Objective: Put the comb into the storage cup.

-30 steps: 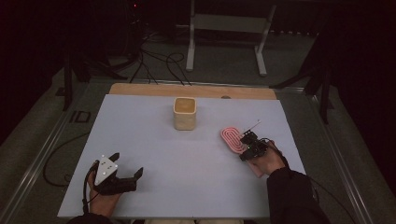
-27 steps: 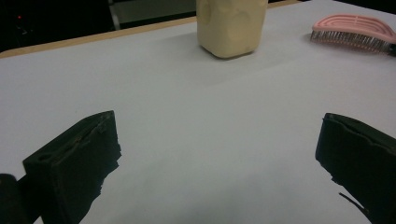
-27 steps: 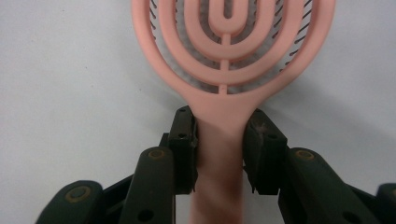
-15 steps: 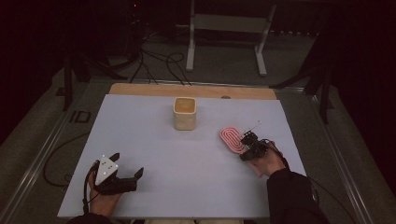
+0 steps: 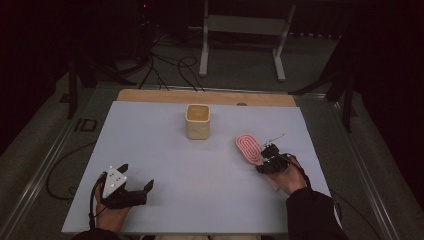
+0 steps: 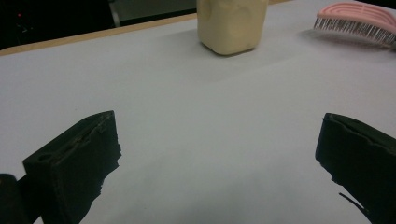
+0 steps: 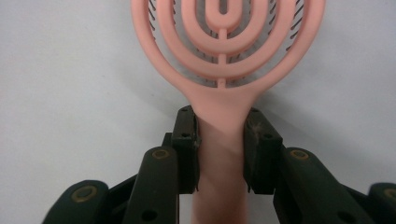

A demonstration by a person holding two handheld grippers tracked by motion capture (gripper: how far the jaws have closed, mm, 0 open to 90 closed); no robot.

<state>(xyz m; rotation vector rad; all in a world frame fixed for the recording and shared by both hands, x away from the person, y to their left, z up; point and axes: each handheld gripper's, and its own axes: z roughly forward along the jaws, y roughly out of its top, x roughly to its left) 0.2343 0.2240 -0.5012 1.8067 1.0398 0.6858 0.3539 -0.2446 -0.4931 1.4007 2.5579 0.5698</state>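
A pink hairbrush [image 5: 248, 148] with a looped open back lies bristles down on the white table, right of centre. My right gripper [image 5: 265, 158] is shut on its handle. In the right gripper view both pads press the handle's sides just below the brush head [image 7: 224, 46], with the right gripper [image 7: 220, 140] low over the table. A cream square cup [image 5: 198, 121] stands upright at the middle back. My left gripper [image 5: 136, 176] rests near the front left, jaws wide open with nothing between them. In the left gripper view the left gripper [image 6: 217, 149] faces the cup [image 6: 232, 25] and the brush [image 6: 357, 18].
A white sheet [image 5: 200, 185] covers the table, with a wooden strip [image 5: 205, 96] along the far edge. Beyond it the dark floor holds cables [image 5: 170, 65] and a metal stand [image 5: 242, 30]. Bare sheet lies between the two grippers.
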